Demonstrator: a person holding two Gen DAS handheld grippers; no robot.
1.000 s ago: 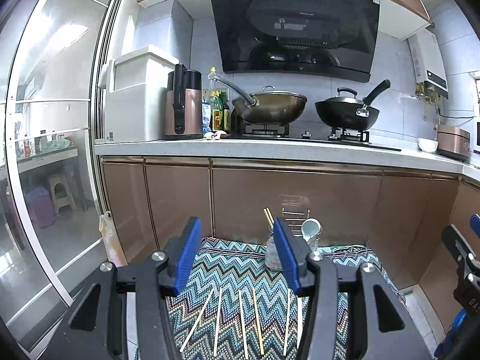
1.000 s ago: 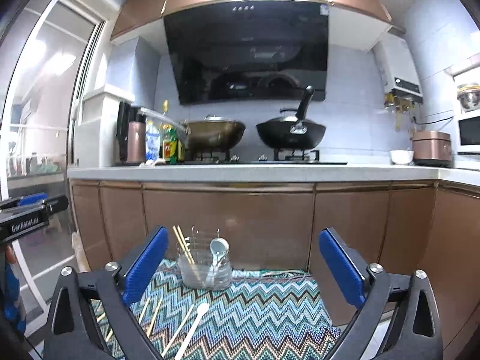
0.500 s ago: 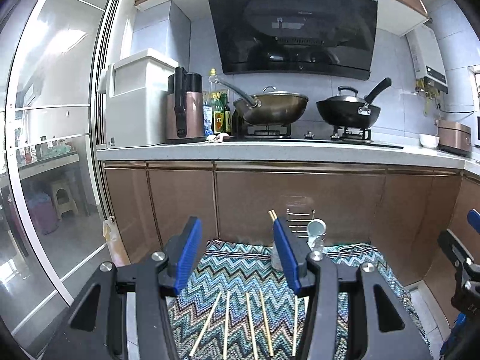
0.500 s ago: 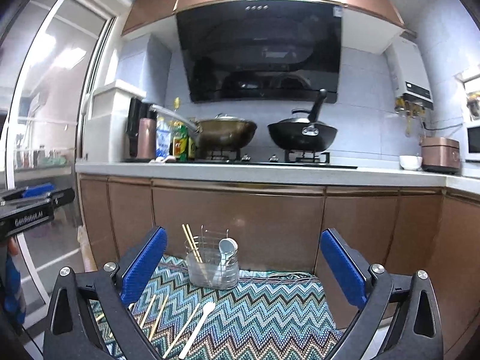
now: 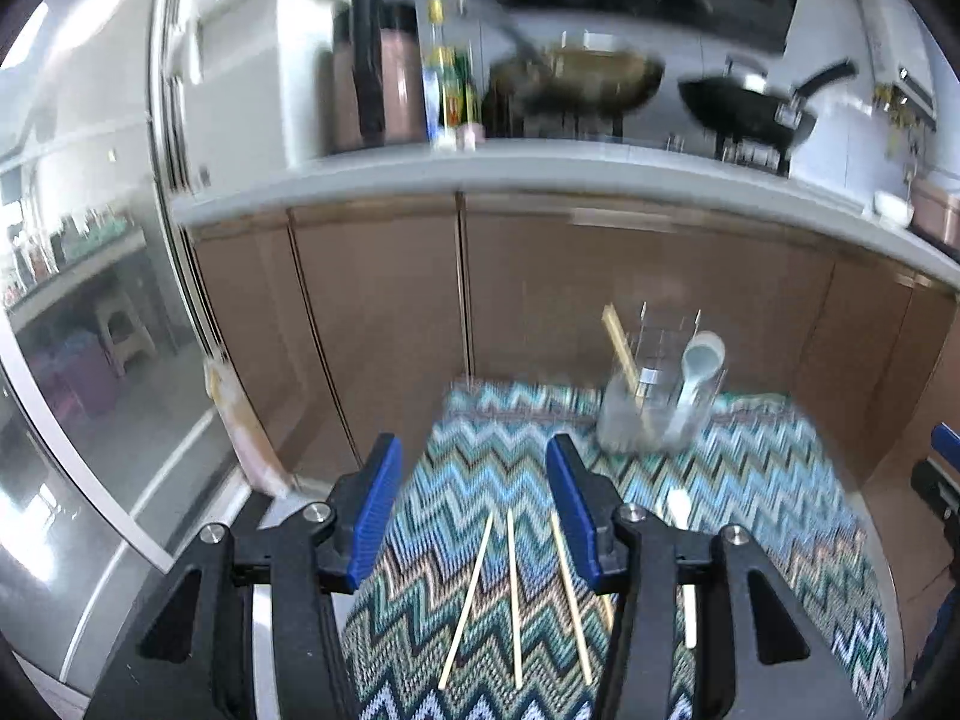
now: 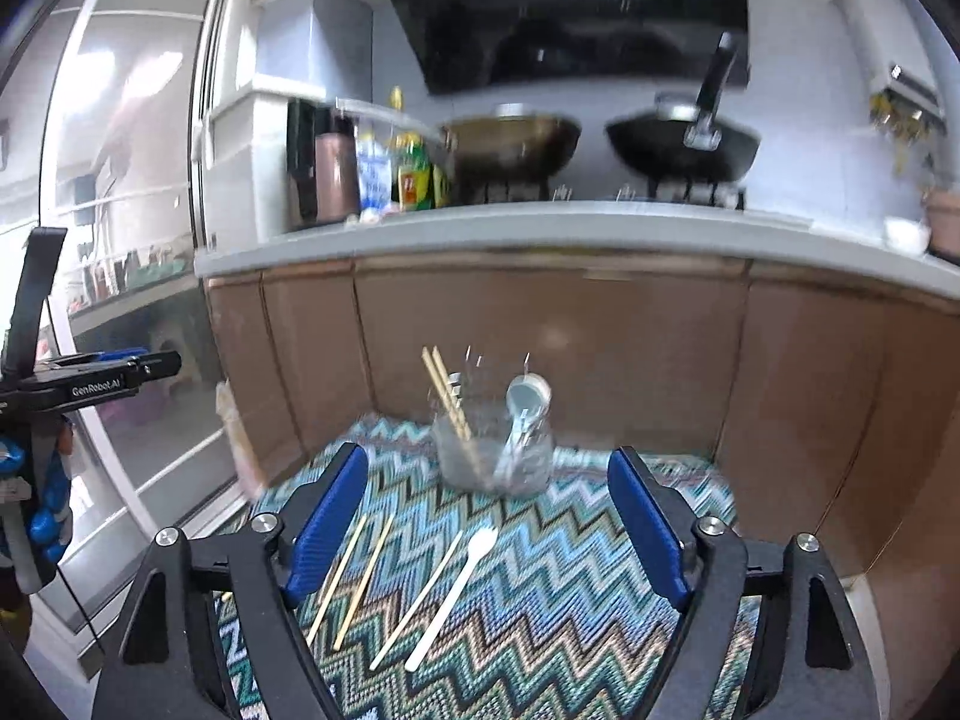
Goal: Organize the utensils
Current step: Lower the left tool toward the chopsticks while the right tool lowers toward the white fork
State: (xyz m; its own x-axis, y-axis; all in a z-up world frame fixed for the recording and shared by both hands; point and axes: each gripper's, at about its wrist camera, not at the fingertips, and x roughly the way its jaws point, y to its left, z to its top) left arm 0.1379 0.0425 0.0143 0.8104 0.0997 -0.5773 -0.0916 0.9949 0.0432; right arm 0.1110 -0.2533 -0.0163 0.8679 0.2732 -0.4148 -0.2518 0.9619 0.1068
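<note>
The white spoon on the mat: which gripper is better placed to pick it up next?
Probably the right. In its view the spoon lies in the open between its spread fingers, with the gripper open wide. In the left view the spoon sits right of the left gripper, partly hidden behind its finger.

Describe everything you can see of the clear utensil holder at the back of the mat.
The utensil holder is a clear, rounded container, seemingly plastic or glass, with thin wire prongs rising above its rim. It stands upright at the far edge of the zigzag mat, close to the brown cabinet doors. Two wooden chopsticks lean left inside it, and a white spoon stands bowl-up. Neither gripper touches it. Motion blur hides finer detail.
</note>
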